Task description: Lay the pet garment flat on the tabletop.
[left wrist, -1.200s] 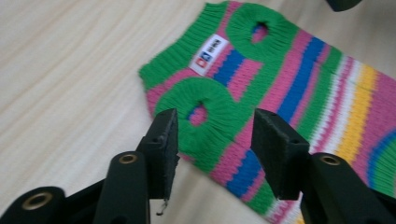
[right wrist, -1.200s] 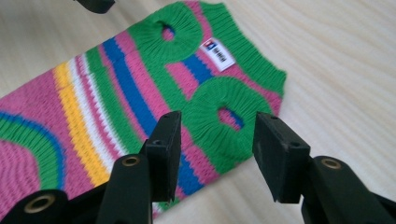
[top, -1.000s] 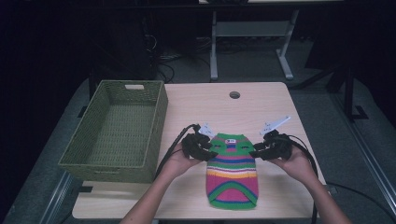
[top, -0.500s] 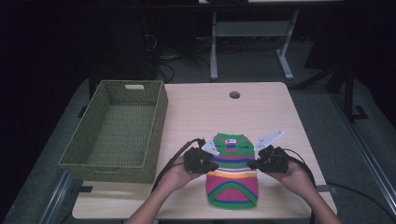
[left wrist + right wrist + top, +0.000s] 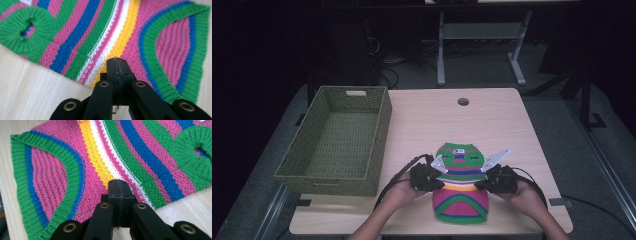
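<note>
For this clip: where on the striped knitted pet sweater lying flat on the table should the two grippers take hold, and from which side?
Probably at the two side edges near its middle, around the yellow and white stripes, each gripper coming in from its own side. The striped knitted pet sweater lies flat on the pale wooden table, so only edges offer something to pinch. The left gripper and right gripper sit shut there now.

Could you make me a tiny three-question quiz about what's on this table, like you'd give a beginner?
1. True or false: the green basket has something inside it.
2. Which side of the striped knitted garment does the left gripper pinch: A the person's left edge, B the collar, C the bottom hem?
3. Fill in: the jaws of the right gripper are ____ on the garment's edge.

Key
1. False, it is empty.
2. A, at mid-length, by the yellow and white stripes.
3. Shut, at the matching spot on the opposite edge.
</note>
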A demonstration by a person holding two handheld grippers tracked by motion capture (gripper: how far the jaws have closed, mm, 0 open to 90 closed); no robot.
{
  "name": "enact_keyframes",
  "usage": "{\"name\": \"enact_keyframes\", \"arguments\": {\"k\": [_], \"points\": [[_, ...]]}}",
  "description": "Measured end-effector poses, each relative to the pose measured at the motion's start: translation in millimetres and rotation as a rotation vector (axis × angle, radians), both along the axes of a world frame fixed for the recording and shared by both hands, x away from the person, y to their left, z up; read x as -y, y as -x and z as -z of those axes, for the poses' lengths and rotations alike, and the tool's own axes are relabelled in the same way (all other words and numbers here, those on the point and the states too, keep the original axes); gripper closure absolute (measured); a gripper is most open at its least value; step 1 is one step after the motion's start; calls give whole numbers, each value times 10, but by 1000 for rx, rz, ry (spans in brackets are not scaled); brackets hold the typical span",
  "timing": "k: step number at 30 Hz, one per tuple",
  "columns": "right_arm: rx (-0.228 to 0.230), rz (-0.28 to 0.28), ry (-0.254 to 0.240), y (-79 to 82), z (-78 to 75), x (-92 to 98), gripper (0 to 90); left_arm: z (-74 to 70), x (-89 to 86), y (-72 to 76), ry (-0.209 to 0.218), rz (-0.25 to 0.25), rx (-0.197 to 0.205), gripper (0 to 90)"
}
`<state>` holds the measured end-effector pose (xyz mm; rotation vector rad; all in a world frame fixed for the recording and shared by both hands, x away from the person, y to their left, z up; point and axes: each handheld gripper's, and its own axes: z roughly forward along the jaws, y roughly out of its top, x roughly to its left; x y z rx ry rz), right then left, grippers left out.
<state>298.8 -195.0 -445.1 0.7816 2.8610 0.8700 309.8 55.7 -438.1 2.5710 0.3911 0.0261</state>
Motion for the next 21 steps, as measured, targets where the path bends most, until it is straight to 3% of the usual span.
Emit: {"name": "enact_keyframes", "arguments": {"k": [9, 16, 21], "points": [[9, -5, 19, -43, 41, -34, 899, 79, 13, -54, -10, -14, -10, 900], [-6, 26, -10, -104, 53, -39, 899, 88, -21, -120, -4, -36, 1, 900], [7, 30, -14, -158, 65, -36, 899, 94, -40, -166, 3, -58, 1, 900]]}}
